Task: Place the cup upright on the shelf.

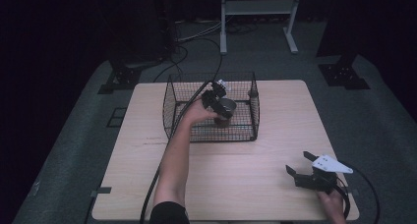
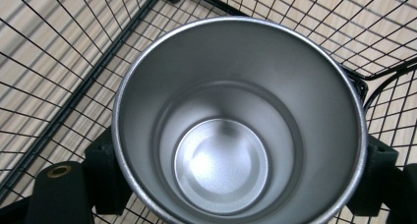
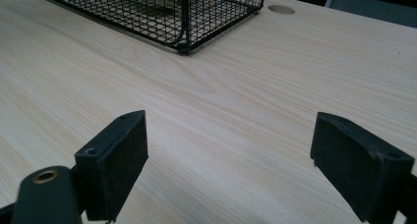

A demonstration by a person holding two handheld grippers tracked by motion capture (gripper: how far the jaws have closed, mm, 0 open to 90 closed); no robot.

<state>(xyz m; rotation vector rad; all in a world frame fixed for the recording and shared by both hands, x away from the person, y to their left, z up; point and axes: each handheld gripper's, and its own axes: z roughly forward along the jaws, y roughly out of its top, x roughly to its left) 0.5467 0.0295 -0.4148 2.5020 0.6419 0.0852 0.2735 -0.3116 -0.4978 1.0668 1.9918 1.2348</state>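
A steel cup [image 1: 227, 106] sits inside the black wire basket [image 1: 178, 94] at the middle of the table. My left gripper [image 1: 216, 102] is shut on the cup; in the left gripper view the cup [image 2: 236, 121] stands mouth-up between the black pads [image 2: 105, 170], its inside bare, with basket mesh [image 2: 59, 62] around it. My right gripper [image 1: 298, 164] rests near the table's front right corner, held by a hand [image 1: 333, 202], its jaws wide apart. In the right gripper view its pads [image 3: 118, 160] stand over bare wood with nothing between them, and the basket [image 3: 187, 17] lies ahead.
The light wood table [image 1: 275, 130] has a small round hole [image 3: 281, 9] past the basket's corner. A cable [image 1: 164, 160] trails along the left forearm. A metal stand [image 1: 258, 8] and dark bases stand on the floor beyond the table.
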